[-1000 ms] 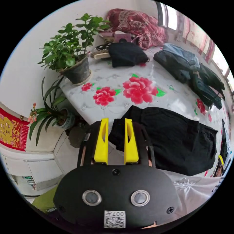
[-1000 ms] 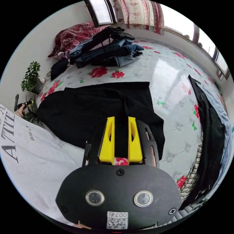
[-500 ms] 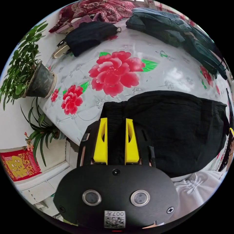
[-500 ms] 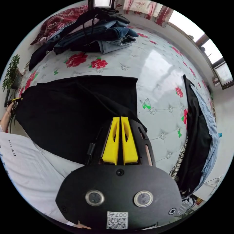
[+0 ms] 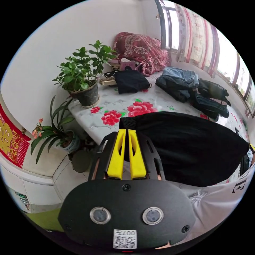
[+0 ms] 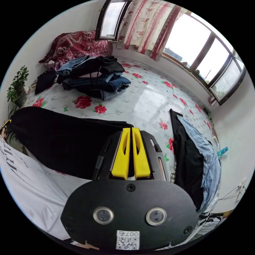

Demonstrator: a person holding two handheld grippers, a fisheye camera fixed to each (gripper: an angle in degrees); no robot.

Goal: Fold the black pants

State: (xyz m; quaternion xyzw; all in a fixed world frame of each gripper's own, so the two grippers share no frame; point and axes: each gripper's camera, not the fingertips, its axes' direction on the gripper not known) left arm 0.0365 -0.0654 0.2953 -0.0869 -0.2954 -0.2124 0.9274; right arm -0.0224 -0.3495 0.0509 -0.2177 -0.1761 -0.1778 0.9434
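Observation:
The black pants (image 5: 191, 148) hang stretched between my two grippers, lifted off the flowered bed (image 5: 148, 99). In the left gripper view my left gripper (image 5: 126, 130) is shut on one end of them, at the bed's near corner. In the right gripper view my right gripper (image 6: 131, 129) is shut on the other end, and the black pants (image 6: 63, 140) run off to the left, where a tip of the other gripper (image 6: 6, 122) peeks out. The person's white shirt (image 6: 29, 191) is close below.
A stack of folded jeans and dark clothes (image 6: 95, 75) and a red quilt (image 6: 77, 45) lie at the bed's far side. More garments (image 6: 196, 156) drape the right edge. A potted plant (image 5: 82, 77) stands on the bed corner, another plant (image 5: 57, 130) below it. Windows (image 6: 209, 61) line the far wall.
Both grippers have risen with the pants, which left the bed surface. The left gripper, open over the cloth half a second ago, has shut on it. The right stayed shut.

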